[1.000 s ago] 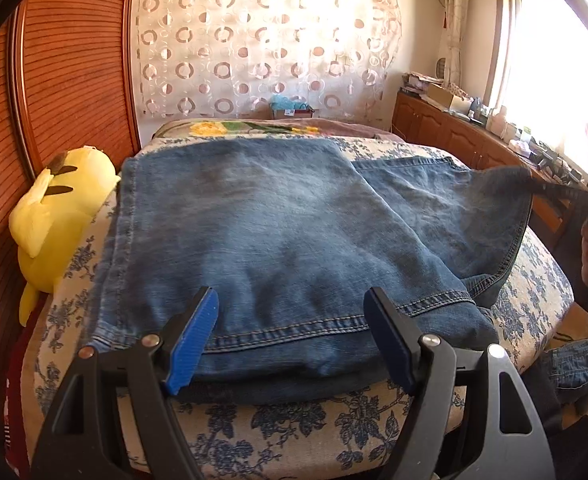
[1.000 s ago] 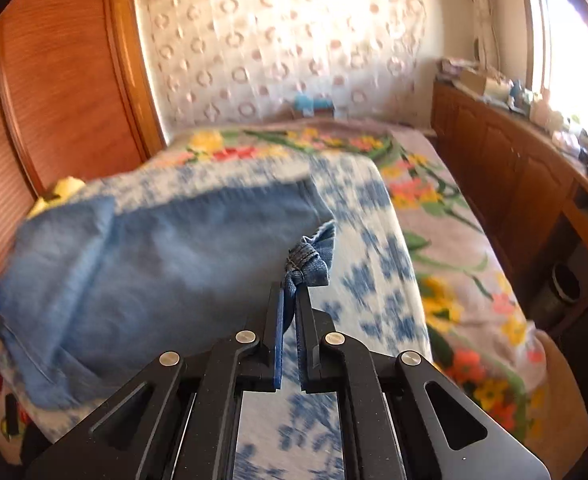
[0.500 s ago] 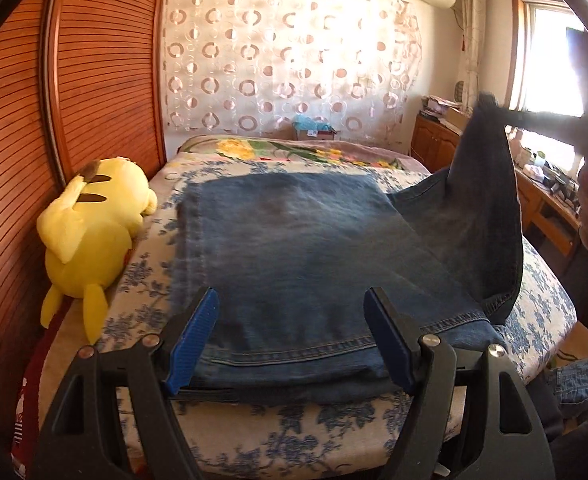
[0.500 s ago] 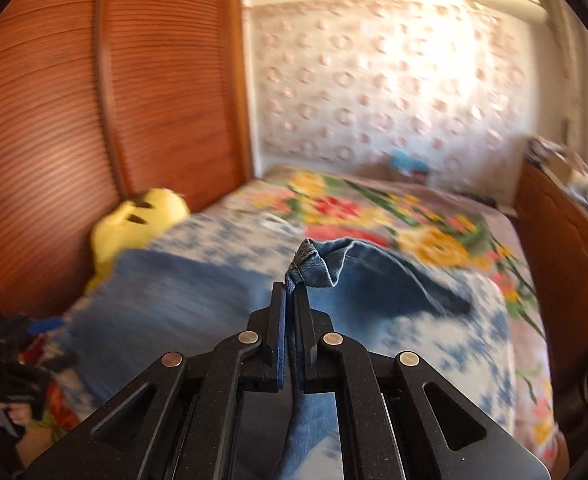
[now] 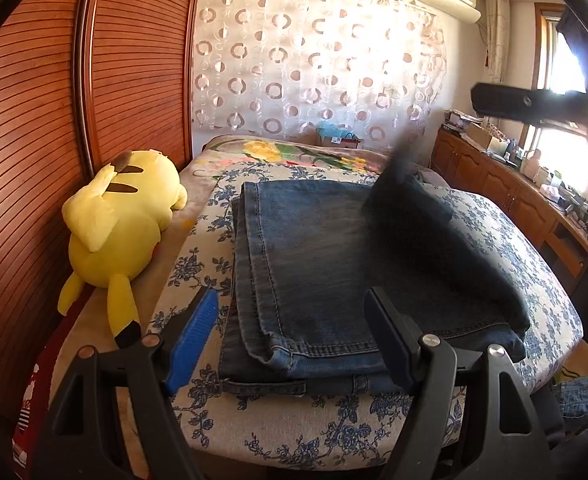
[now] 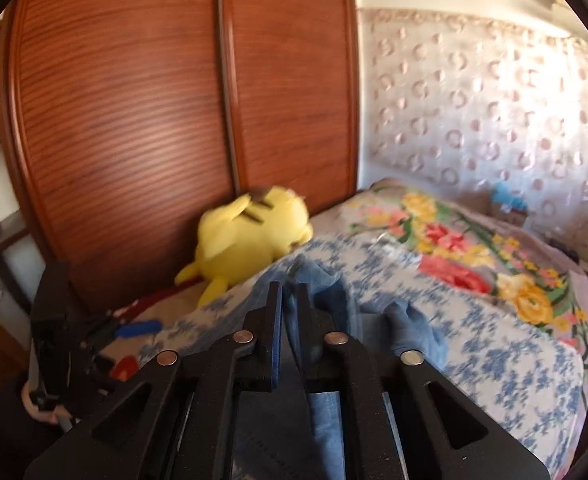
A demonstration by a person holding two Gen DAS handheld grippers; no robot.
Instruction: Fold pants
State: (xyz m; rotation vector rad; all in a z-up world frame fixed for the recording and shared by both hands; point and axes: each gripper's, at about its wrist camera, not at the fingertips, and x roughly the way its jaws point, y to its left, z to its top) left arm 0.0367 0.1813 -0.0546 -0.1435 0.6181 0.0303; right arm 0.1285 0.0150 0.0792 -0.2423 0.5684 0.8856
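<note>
Window (image 5: 565, 148) glare; right view blurred, perhaps motion.

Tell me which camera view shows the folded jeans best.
The left wrist view: the jeans lie sharp and nearly whole on the floral bedspread, their layered hems visible. The right wrist view shows only a blurred bunch of denim beyond the right gripper.

jeans (image 5: 333, 264): blue denim | bedspread (image 5: 513, 248): blue-floral white | plush (image 5: 118, 216): yellow

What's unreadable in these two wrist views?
- Left wrist: lifted flap of the blue denim jeans, motion-blurred; its grip point is lost.
- Left wrist: black right gripper's jaws, lost in window glare.
- Right wrist: denim between the opening jaws, blurred; contact unclear.
</note>
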